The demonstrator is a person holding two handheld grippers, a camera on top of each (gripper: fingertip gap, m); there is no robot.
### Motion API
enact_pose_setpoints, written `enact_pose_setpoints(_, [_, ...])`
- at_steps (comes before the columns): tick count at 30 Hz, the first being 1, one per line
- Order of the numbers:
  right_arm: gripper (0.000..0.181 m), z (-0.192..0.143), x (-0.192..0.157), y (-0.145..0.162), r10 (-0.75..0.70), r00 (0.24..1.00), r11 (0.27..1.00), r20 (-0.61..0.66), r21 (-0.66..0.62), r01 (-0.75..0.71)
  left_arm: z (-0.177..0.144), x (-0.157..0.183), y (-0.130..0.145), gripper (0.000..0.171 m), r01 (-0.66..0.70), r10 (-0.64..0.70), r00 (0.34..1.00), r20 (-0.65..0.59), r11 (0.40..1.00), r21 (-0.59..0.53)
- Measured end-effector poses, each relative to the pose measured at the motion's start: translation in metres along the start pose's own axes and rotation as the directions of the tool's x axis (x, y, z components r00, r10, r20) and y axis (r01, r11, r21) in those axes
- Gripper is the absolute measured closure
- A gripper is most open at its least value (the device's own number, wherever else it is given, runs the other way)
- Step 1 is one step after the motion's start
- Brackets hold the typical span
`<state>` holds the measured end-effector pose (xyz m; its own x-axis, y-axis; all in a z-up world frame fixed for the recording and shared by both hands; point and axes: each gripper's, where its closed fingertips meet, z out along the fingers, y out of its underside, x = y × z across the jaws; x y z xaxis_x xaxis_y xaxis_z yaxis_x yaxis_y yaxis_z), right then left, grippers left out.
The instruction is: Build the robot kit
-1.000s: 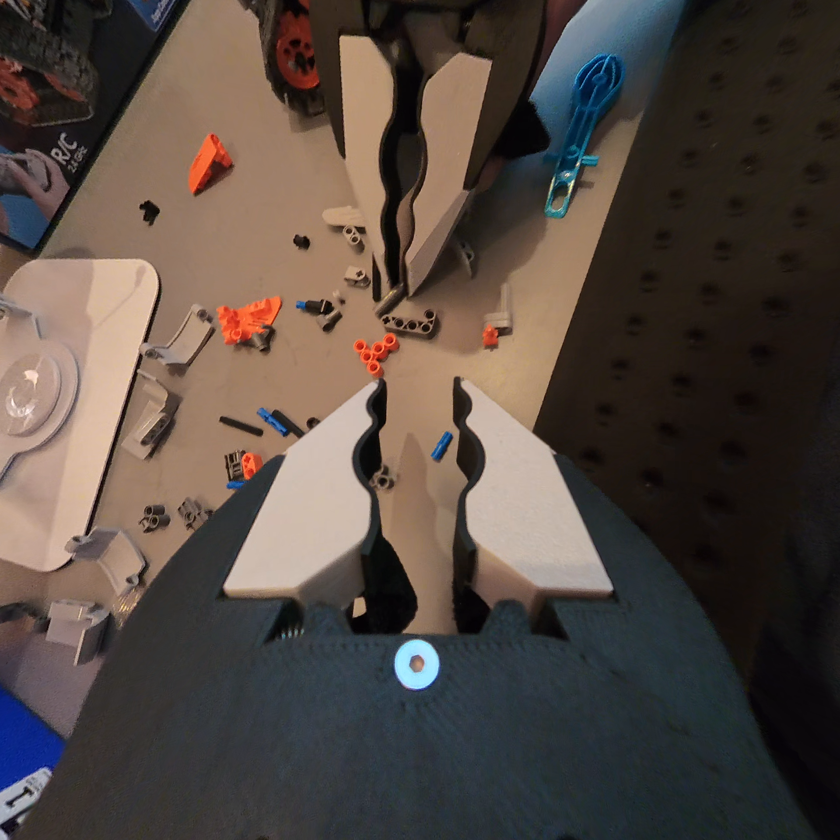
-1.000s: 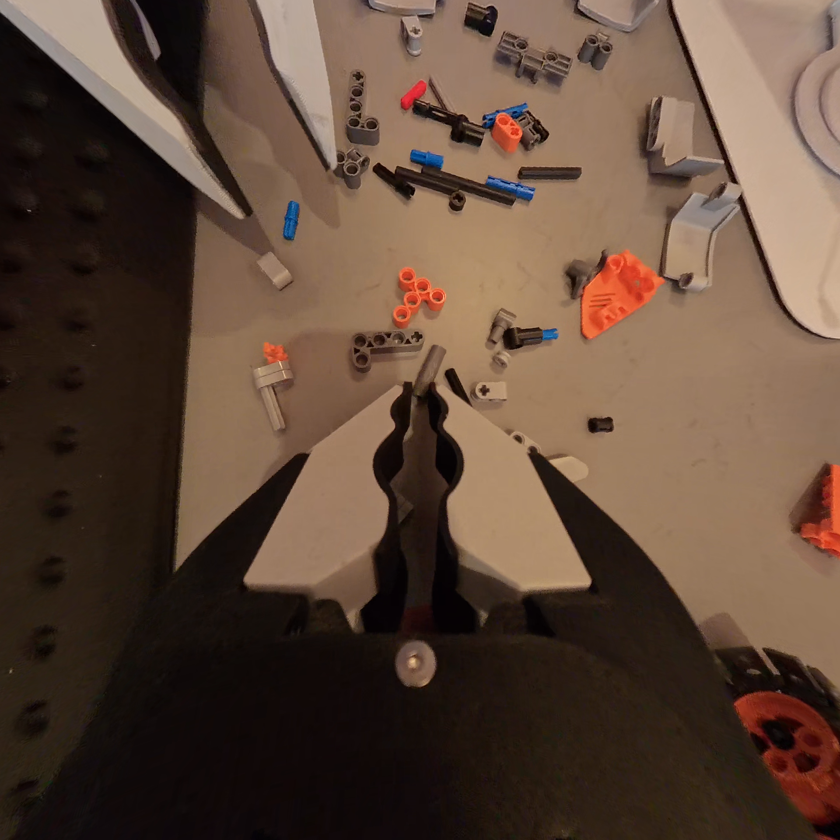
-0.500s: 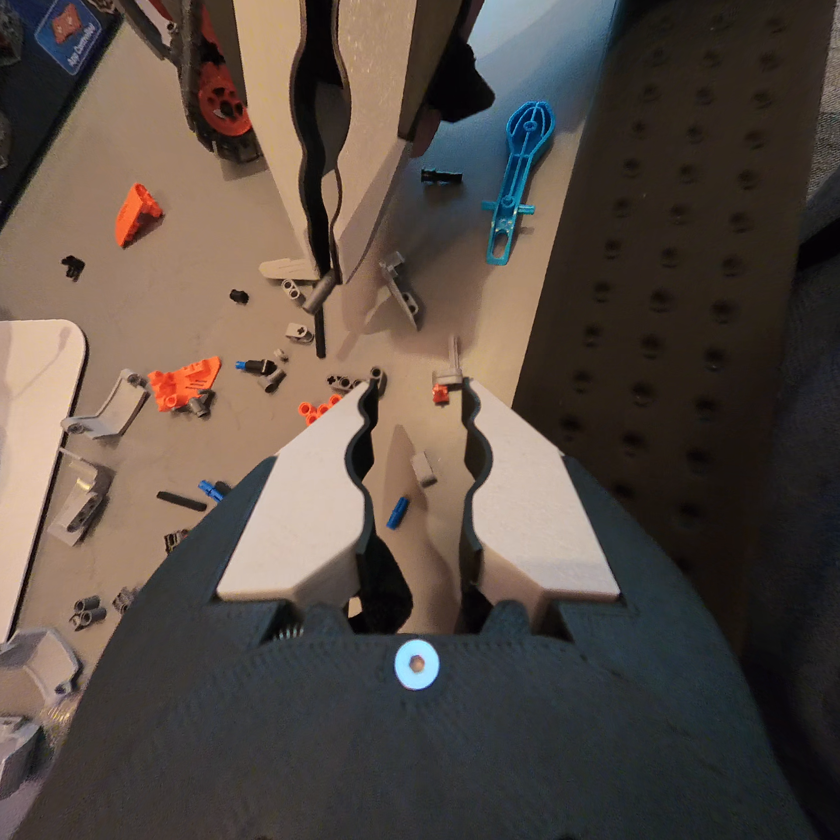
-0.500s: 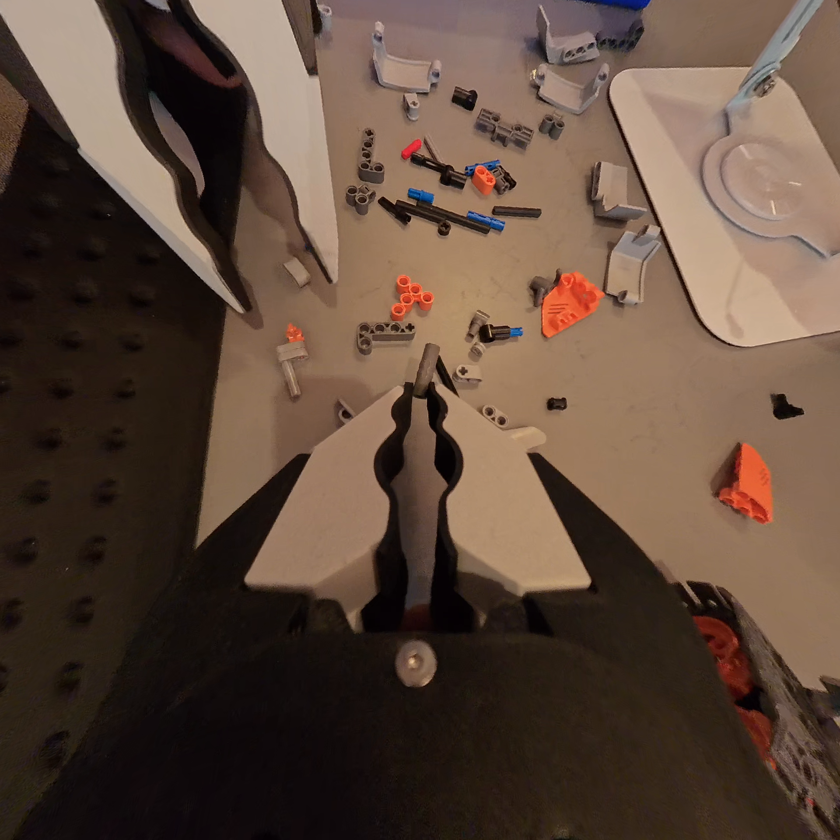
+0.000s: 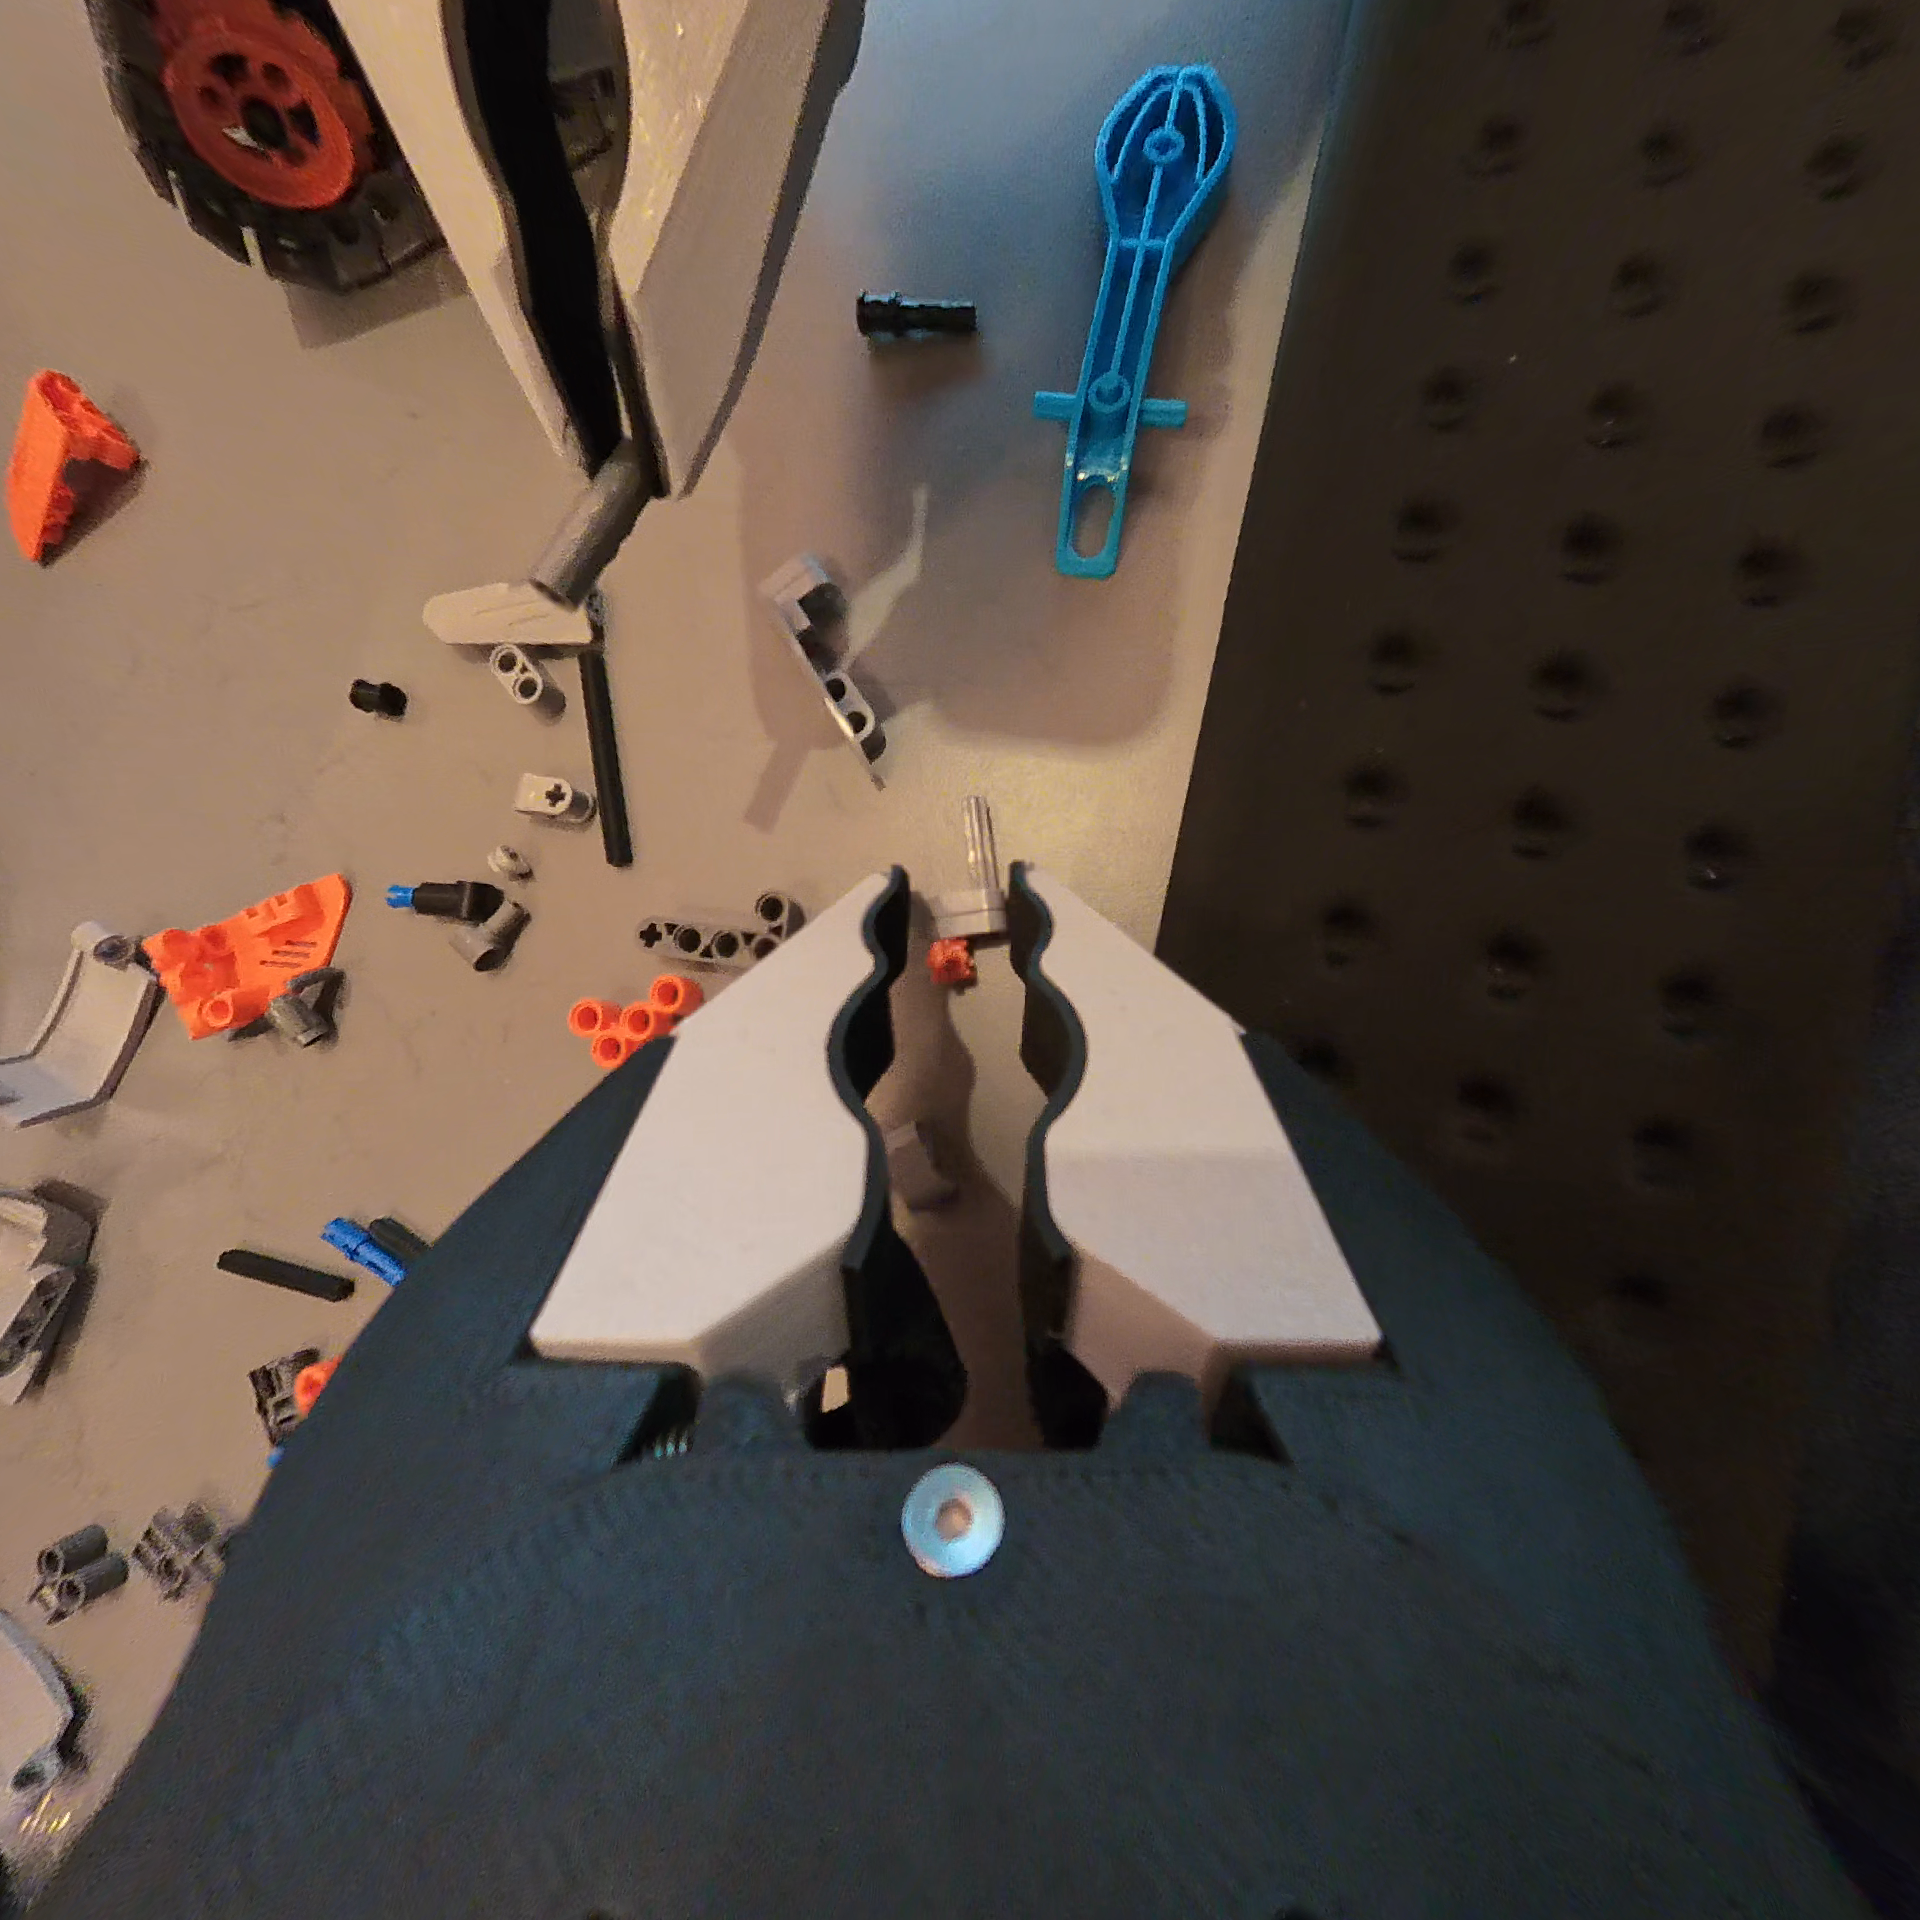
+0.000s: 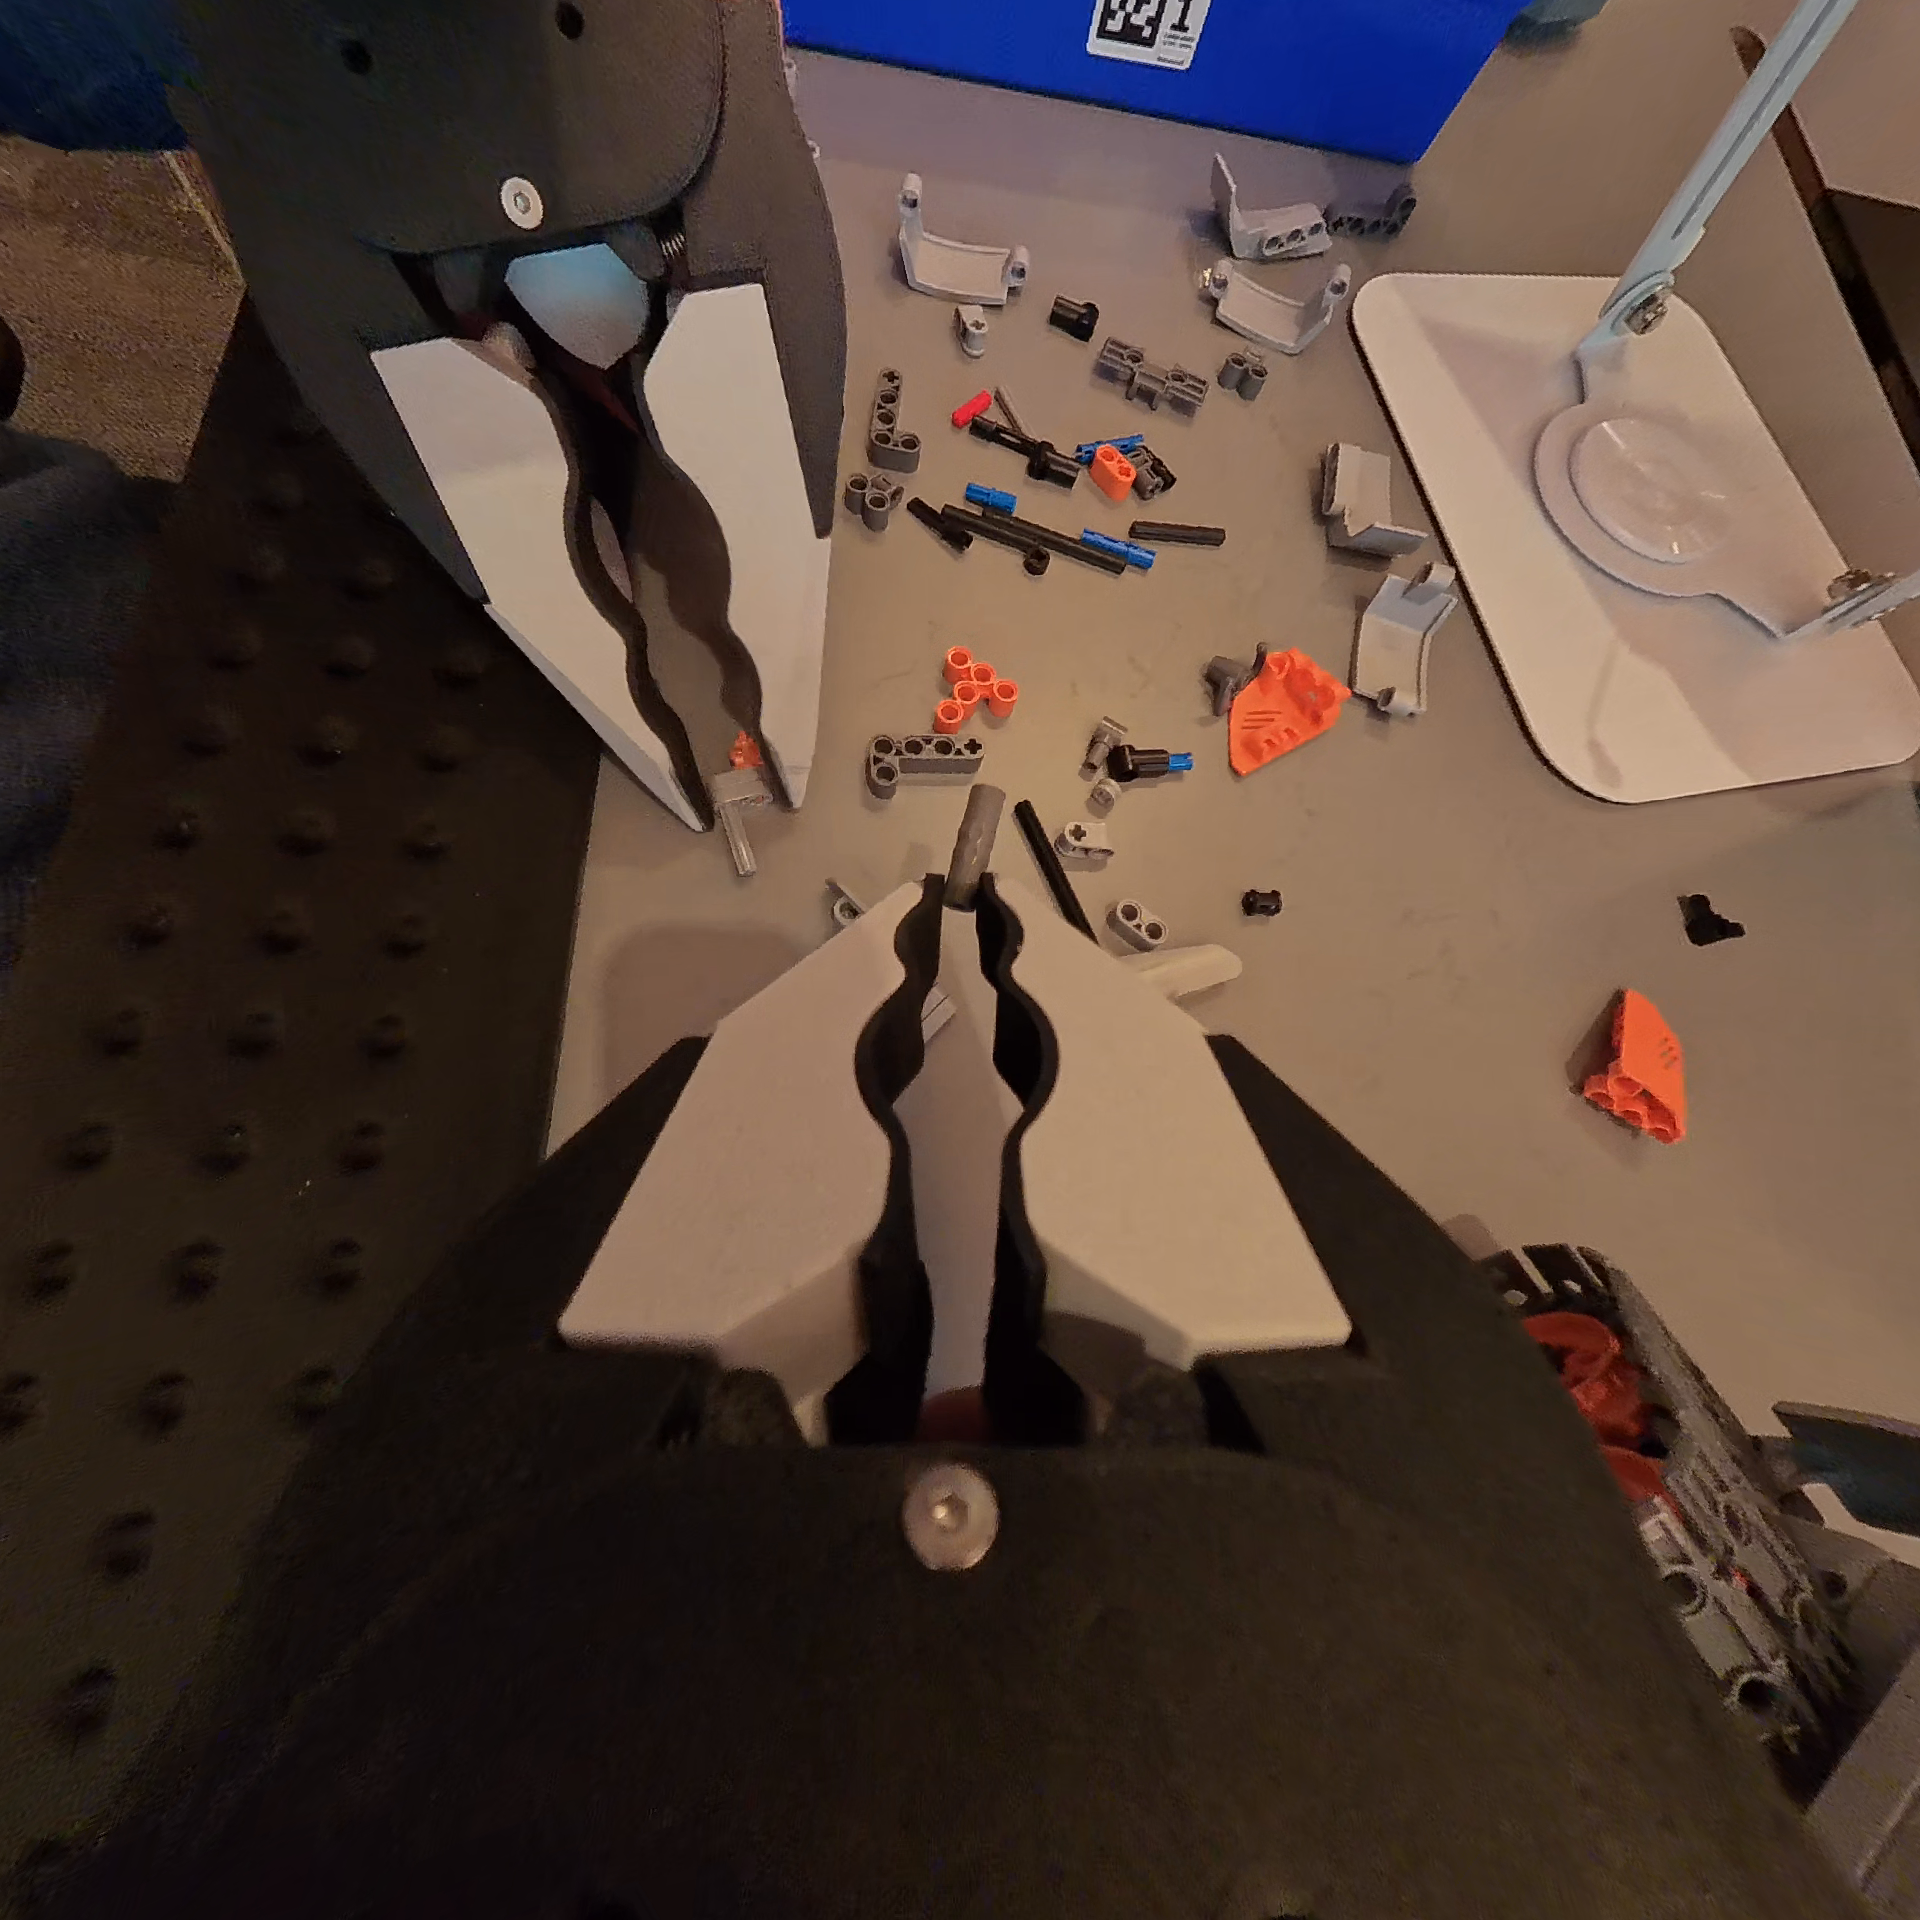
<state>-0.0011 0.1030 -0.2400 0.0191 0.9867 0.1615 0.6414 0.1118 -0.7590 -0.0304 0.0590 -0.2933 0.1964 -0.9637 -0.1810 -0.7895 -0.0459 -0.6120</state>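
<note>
A grey table [image 6: 1455,987] carries scattered plastic building pieces. Just ahead of the right gripper [image 6: 958,894] lie a dark grey holed beam [image 6: 920,758] and an orange cluster of rings [image 6: 977,691]; farther ahead are black rods [image 6: 1039,535] with blue pins. Ahead and to its right sit an orange wedge [image 6: 1283,712], pale grey curved panels [image 6: 1397,634] and a white flat base [image 6: 1662,623]. To its left a dark studded mat [image 6: 260,935] borders the table. Ahead and right of the left gripper [image 5: 951,894] lies a blue tool [image 5: 1132,312].
</note>
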Motion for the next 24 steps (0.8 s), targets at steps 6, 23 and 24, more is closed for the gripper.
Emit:
enact_pose_setpoints(6, [0.177, -0.002, 0.002, 0.003, -0.002, 1.000, 1.000, -0.001, -0.001, 0.002, 0.001, -0.006, 0.002, 0.159, 0.004, -0.004, 1.000, 0.018, 1.000, -0.004])
enact_pose_setpoints(23, [0.177, -0.007, 0.005, 0.002, -0.024, 1.000, 1.000, -0.012, 0.003, 0.024, -0.017, -0.021, 0.007, 0.142, 0.001, -0.001, 0.999, 0.052, 1.000, -0.003])
enact_pose_setpoints(24, [0.177, -0.007, 0.005, 0.002, -0.027, 1.000, 1.000, -0.013, 0.002, 0.027, -0.018, -0.020, 0.007, 0.142, -0.006, 0.006, 0.999, 0.049, 1.000, -0.002])
